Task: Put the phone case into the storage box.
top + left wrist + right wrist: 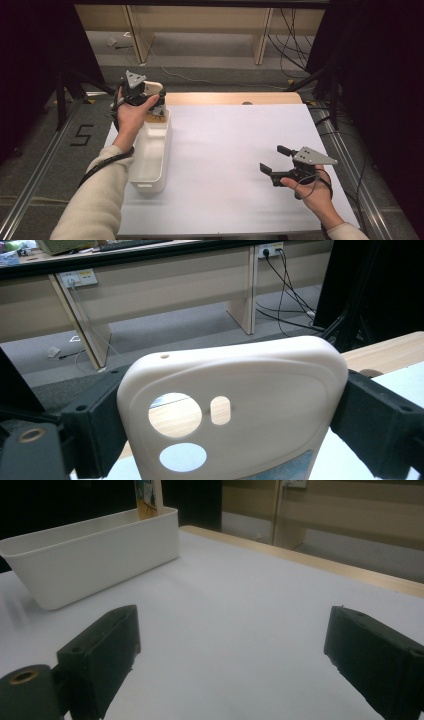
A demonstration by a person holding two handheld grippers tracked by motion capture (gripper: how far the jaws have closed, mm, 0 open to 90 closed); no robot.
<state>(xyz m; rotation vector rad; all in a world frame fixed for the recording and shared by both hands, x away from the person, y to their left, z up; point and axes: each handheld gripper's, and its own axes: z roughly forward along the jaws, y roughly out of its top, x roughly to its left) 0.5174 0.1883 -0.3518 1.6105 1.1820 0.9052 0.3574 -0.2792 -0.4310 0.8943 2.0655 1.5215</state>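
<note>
Cream phone case (235, 410) clamped, left gripper (141, 95) raised

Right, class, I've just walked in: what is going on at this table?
A person works with a gripper in each hand. The left gripper is shut on a cream phone case, its fingers pressing the case's two sides, held above the far end of the white bin at the left of the white table. The right gripper is open and holds nothing, low over the table's right side.

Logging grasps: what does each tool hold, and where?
The left tool clamps a cream phone case by its two side edges. The right tool holds nothing.
</note>
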